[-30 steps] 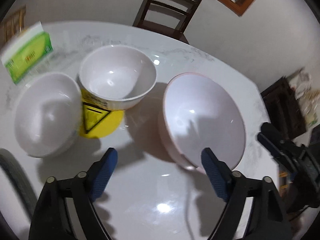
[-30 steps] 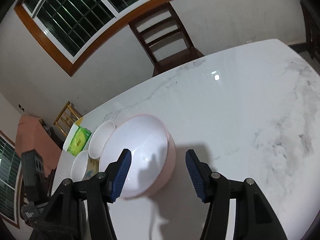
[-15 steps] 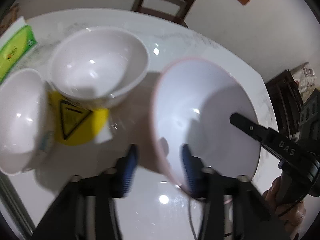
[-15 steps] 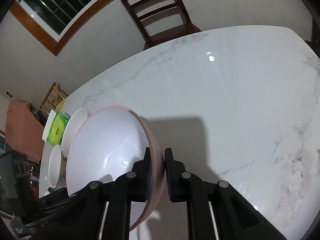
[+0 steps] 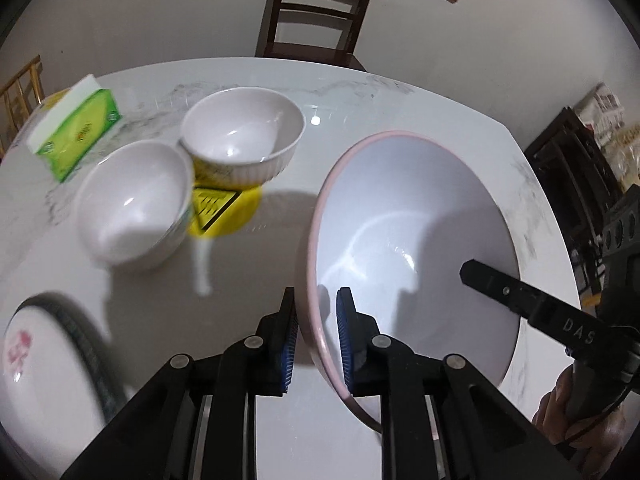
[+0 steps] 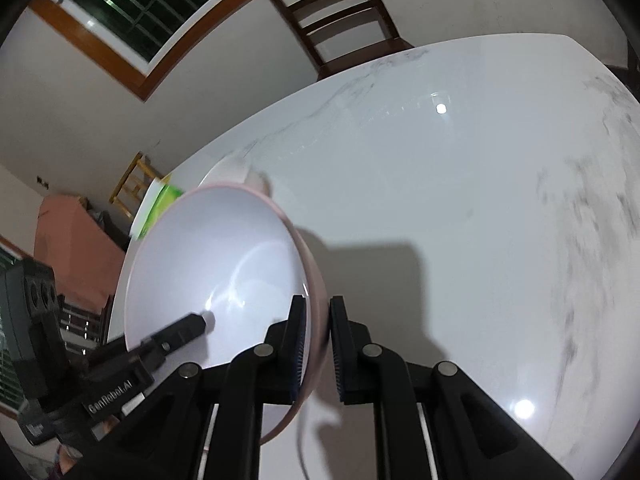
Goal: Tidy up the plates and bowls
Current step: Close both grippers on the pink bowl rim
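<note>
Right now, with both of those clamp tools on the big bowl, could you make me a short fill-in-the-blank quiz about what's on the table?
1. Both grippers pinch the rim of the large ____-edged bowl.
2. The ribbed white bowl sits on a ____ disc with a warning triangle.
3. The tissue pack is mostly ____.
4. Behind the table stands a wooden ____.

Missing words: pink; yellow; green; chair

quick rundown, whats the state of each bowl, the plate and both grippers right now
pink bowl: gripped at both rims, empty
left gripper: jaws closing, pads clamped on pink bowl rim
right gripper: shut on opposite rim
ribbed white bowl: upright, empty, sitting on a yellow container
plain white bowl: upright, empty
flowered plate: lying flat
</note>
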Demonstrator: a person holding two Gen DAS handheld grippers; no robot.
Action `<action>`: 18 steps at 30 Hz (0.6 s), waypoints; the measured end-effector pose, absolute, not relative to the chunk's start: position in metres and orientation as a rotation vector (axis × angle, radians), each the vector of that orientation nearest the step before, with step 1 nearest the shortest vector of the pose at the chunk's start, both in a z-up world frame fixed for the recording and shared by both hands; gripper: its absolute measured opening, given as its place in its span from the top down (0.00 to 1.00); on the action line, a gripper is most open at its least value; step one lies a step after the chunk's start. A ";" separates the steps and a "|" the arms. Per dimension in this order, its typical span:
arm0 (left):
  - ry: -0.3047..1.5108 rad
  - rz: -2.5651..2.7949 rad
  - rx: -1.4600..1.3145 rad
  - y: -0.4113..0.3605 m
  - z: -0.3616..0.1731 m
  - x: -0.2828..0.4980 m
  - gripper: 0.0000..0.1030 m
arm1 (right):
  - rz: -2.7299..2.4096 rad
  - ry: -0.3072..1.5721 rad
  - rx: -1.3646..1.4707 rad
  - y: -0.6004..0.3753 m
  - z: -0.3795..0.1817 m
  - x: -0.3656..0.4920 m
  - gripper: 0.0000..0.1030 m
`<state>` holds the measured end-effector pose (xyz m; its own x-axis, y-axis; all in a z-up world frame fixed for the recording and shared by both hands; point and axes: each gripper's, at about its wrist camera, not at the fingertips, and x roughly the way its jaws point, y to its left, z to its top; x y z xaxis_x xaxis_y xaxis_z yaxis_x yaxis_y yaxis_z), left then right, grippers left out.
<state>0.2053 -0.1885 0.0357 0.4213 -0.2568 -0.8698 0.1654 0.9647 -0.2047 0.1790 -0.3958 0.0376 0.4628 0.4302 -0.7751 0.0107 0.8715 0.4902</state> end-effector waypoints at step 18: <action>1.147 -0.262 -0.048 -0.115 0.003 0.080 0.82 | 0.283 1.136 0.434 -0.329 0.020 0.070 0.87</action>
<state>0.0798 -0.1150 0.0026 0.3844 -0.2302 -0.8940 0.1815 0.9684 -0.1713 0.0701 -0.3288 0.0204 0.3994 0.4312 -0.8090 0.0009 0.8823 0.4707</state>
